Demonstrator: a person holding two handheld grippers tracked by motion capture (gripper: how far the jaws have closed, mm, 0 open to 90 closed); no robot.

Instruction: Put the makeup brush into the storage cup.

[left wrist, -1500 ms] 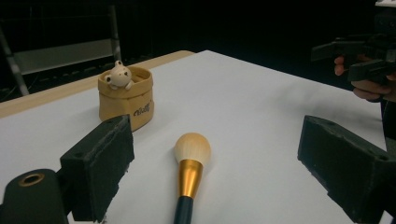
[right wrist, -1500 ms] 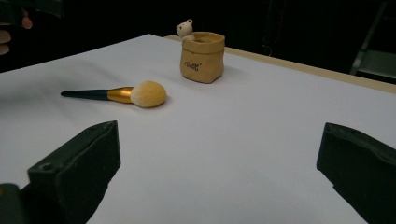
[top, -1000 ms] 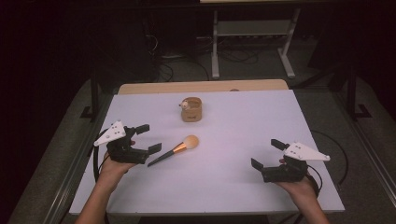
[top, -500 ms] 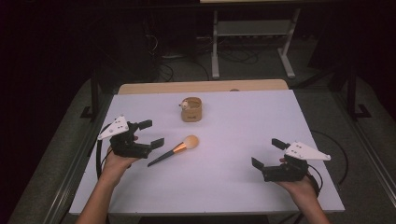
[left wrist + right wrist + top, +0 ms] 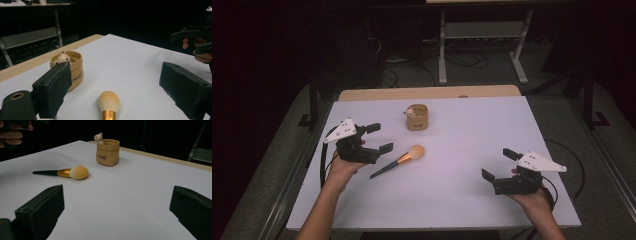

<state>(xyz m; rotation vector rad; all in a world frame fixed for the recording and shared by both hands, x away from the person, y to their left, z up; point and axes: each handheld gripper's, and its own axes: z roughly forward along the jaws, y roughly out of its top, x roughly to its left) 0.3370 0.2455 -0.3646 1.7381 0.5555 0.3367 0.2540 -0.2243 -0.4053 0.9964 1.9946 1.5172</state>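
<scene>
My left tool (image 5: pixel 371 139) stood wide open with nothing in it, its jaws just beside the dark handle end of the makeup brush (image 5: pixel 398 161), which lay flat on the white tabletop (image 5: pixel 472 130) with its fluffy head pointing toward 2 o'clock. At 12 o'clock from the brush head, apart from it, stood the small tan pot (image 5: pixel 417 118), a little white bear figure (image 5: pixel 410 112) peeking over its rim. My right tool (image 5: pixel 498 164) hung open and empty at 4 o'clock, well apart.
</scene>
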